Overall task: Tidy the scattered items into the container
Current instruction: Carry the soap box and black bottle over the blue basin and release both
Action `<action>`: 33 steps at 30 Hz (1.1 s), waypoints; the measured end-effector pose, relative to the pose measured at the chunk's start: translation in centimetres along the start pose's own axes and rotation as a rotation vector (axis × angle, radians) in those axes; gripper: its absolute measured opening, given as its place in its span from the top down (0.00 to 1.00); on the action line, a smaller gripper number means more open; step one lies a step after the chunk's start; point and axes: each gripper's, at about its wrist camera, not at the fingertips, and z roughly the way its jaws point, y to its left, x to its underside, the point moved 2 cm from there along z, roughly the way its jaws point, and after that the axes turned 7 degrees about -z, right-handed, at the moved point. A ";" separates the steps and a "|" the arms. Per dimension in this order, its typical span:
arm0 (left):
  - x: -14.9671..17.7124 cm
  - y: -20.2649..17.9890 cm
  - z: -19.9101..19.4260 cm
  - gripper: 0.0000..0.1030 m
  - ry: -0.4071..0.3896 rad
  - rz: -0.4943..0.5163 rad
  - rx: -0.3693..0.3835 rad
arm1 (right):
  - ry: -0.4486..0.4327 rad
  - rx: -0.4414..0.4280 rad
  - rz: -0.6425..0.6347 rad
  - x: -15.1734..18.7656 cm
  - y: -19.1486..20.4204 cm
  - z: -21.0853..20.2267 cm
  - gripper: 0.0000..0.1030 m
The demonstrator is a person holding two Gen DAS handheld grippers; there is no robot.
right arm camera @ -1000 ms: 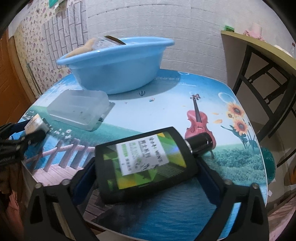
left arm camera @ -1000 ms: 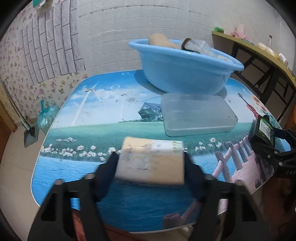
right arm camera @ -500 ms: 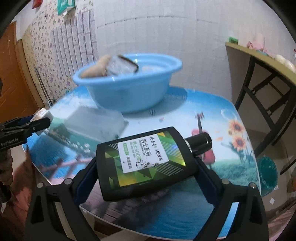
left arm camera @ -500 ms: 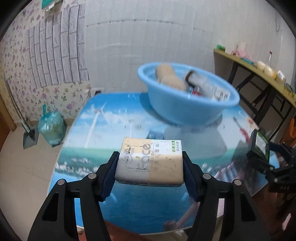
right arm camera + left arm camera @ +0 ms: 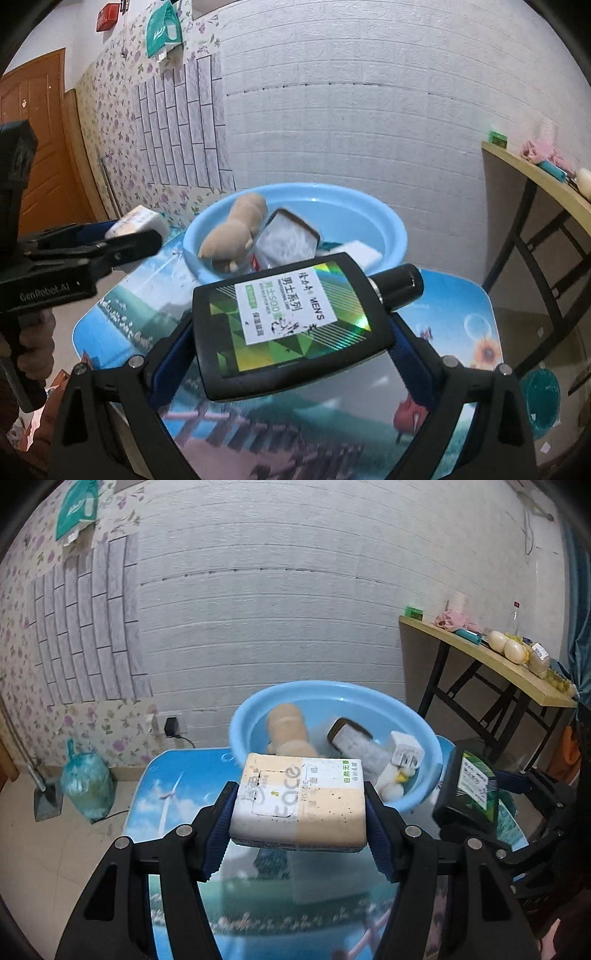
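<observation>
My left gripper (image 5: 299, 812) is shut on a beige and white tissue pack (image 5: 299, 805), held in the air in front of the blue basin (image 5: 424, 734). My right gripper (image 5: 291, 328) is shut on a flat black bottle (image 5: 291, 325) with a green label, also raised near the basin (image 5: 391, 229). The basin holds a tan plush toy (image 5: 288, 731), a dark-rimmed clear box (image 5: 354, 738) and a white charger (image 5: 404, 749). The left gripper with the tissue pack shows at the left of the right wrist view (image 5: 136, 229); the bottle shows at the right of the left wrist view (image 5: 469, 790).
The basin stands at the far side of a table with a printed landscape top (image 5: 454, 314). A wooden side table (image 5: 491, 664) with small items stands to the right. A teal bag (image 5: 86, 782) sits on the floor by the wall at left.
Both grippers have risen well above the table with their items and moved toward the basin, which now shows from above. The clear lidded box on the table has dropped out of sight.
</observation>
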 end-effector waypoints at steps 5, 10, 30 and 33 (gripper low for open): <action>-1.2 -1.3 2.6 0.39 0.020 0.024 0.017 | 0.007 -0.004 -0.003 -0.9 -1.0 1.7 0.05; -1.7 -2.3 5.3 0.39 0.063 0.053 0.026 | 0.023 -0.009 -0.019 -1.9 -1.6 3.1 0.05; -3.1 -0.9 8.7 0.23 0.091 0.031 0.060 | 0.050 -0.049 0.003 -3.8 -3.0 8.7 0.05; -2.9 -0.7 8.5 0.23 0.089 0.030 0.057 | 0.063 -0.040 -0.007 -3.7 -2.6 9.0 0.04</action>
